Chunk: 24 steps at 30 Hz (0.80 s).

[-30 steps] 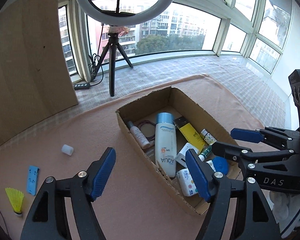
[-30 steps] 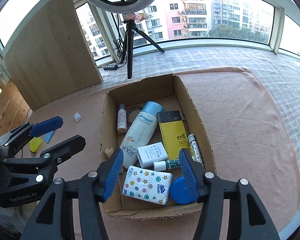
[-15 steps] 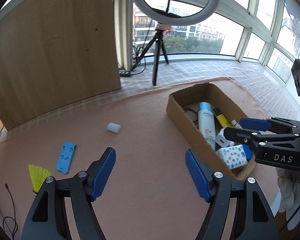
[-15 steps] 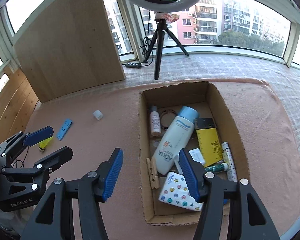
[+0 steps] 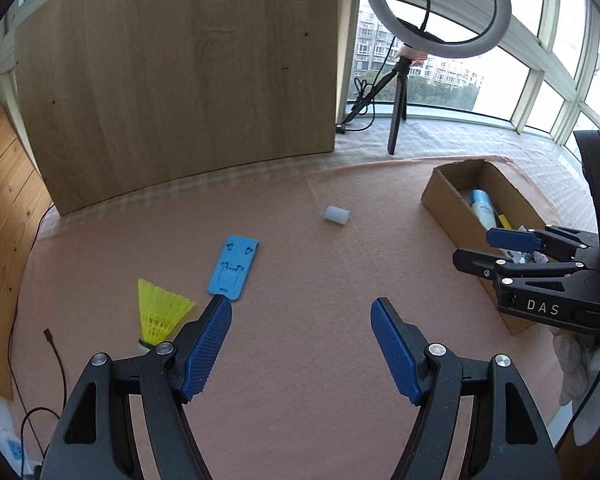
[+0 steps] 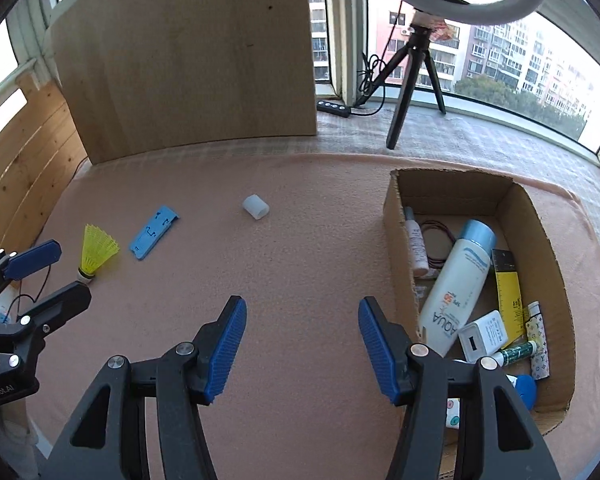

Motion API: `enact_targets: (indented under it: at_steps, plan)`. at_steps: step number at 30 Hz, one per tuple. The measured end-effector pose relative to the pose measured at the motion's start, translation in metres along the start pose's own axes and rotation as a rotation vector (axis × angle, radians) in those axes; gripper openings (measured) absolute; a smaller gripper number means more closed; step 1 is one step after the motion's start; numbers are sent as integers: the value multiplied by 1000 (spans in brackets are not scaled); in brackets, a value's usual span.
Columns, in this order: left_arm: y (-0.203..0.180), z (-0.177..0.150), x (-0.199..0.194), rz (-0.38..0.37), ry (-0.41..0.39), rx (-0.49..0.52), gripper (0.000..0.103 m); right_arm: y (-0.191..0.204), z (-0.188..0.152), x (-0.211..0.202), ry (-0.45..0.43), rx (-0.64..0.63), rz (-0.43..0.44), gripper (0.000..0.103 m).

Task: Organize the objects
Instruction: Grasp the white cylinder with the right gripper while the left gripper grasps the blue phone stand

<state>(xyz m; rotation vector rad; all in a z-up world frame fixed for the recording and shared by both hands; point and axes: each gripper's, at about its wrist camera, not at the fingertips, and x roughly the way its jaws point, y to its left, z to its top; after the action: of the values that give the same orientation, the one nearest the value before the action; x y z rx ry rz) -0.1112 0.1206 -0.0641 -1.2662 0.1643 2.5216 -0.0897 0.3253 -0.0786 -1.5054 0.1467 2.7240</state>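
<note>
Grippers: left gripper (image 5: pixel 301 307) and right gripper (image 6: pixel 302 309), both spread, empty, ribbed blue pads.
Loose items: three — yellow mesh shuttlecock (image 5: pixel 159 312), flat blue plastic holder (image 5: pixel 233 267), white cylindrical cap (image 5: pixel 336 215).
Box: one cardboard box (image 6: pixel 396 216), rectangular.

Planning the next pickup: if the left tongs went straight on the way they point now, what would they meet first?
Probably only the pink mat. The open left tongs aim between the blue plastic piece and the white cap, which lies nearest that line; depth is unclear.
</note>
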Motion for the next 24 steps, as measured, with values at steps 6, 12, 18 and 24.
enact_targets:
  at_steps: [6,12,18,24]
  plan:
    - [29,-13,-9,13,7,-6,75,40,2,1,-13,-20,11,54]
    - [50,-26,-2,-4,45,-27,75,72,0,5,-24,-53,-19,54]
    - [57,-38,11,-13,74,-30,75,83,-1,18,-5,-59,-21,54]
    - [47,-40,19,-5,88,-18,75,87,3,25,0,-79,-23,54]
